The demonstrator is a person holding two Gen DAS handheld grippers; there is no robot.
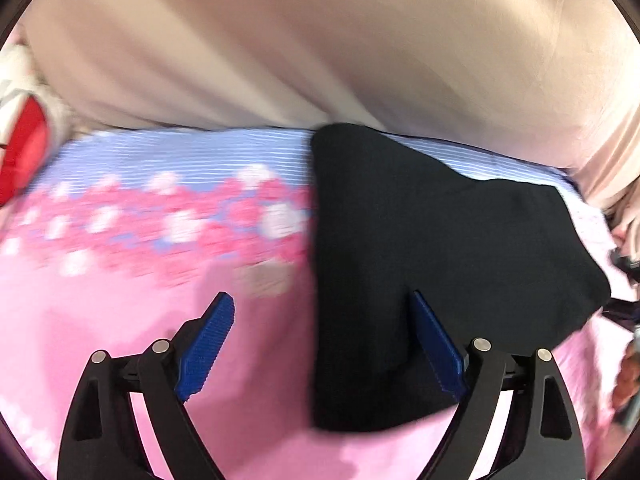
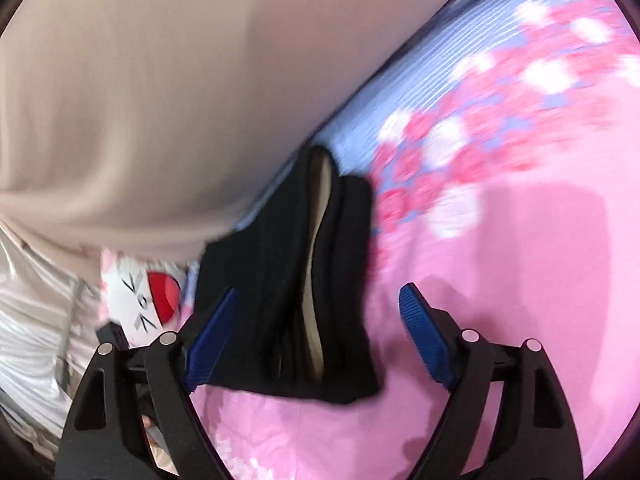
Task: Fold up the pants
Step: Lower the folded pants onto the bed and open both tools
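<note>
The black pants point(image 1: 420, 248) lie folded into a compact bundle on the pink floral bedsheet point(image 1: 120, 320). In the left wrist view my left gripper point(image 1: 320, 344) is open and empty; its right blue finger point(image 1: 436, 348) is over the pants' near edge, its left finger over bare sheet. In the right wrist view the pants point(image 2: 280, 280) show stacked layers with a beige inner waistband strip. My right gripper point(image 2: 316, 336) is open and empty, straddling the bundle's near end.
A beige curtain point(image 1: 320, 40) hangs behind the bed's far edge. A white and red plush toy point(image 2: 148, 300) lies beside the pants at the bed's end. A silvery wrinkled cover point(image 2: 36, 312) is at far left in the right wrist view.
</note>
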